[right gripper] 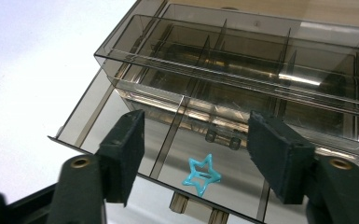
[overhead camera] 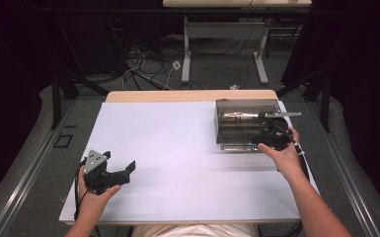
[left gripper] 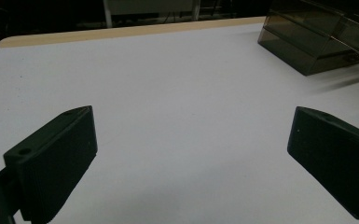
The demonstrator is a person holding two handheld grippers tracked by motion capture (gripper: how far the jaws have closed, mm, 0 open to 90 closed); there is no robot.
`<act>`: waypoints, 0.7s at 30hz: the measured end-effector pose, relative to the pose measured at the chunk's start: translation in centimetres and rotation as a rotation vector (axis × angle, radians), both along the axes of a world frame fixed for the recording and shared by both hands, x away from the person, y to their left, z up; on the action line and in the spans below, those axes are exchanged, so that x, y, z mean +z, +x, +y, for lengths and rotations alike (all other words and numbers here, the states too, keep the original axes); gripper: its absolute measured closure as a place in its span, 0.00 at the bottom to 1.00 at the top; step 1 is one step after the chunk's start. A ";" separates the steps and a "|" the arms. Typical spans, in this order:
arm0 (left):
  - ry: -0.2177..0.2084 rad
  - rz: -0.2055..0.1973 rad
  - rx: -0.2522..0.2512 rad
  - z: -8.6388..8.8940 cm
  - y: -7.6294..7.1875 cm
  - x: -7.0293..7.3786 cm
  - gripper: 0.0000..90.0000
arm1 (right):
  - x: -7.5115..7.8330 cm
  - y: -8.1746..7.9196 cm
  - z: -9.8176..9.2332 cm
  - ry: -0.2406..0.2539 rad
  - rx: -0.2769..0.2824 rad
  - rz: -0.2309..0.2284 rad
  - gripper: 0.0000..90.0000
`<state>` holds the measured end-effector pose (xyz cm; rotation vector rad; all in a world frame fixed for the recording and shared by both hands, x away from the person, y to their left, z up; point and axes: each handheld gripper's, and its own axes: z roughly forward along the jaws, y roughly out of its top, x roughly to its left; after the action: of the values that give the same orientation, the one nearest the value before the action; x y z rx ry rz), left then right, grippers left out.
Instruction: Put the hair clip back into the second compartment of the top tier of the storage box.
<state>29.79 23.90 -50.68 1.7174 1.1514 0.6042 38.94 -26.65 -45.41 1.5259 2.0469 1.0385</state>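
star [right gripper: 202, 175] lies in the open drawer [right gripper: 121, 126] of the box [overhead camera: 247, 123].

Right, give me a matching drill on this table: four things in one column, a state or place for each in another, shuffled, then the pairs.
1. blue star
2. left gripper
3. right gripper
4. smoky drawer box

A. open over bare white table
B. far right part of the table
C. lying in the pulled-out bottom drawer
D. open above the star

Pairs: 1-C, 2-A, 3-D, 4-B

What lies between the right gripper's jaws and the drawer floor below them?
A small blue star lies on the floor of the pulled-out drawer, between and just below the right gripper's open jaws, touching neither. The right gripper view shows this.
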 end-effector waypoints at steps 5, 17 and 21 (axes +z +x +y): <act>0.008 0.001 -0.002 0.1 0.0 0.0 0.01 | 0.2 -0.4 0.2 -0.001 0.017 -0.010 0.29; 0.006 0.003 -0.005 0.0 0.0 0.0 0.01 | 0.8 -1.6 0.9 0.008 0.073 -0.046 0.14; -0.003 0.001 -0.004 0.0 0.0 0.0 0.01 | 0.9 -2.0 1.2 0.017 0.092 -0.056 0.04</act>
<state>29.81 23.91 -50.70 1.7176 1.1483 0.5993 36.90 -25.49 -44.47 1.4064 2.0915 1.1228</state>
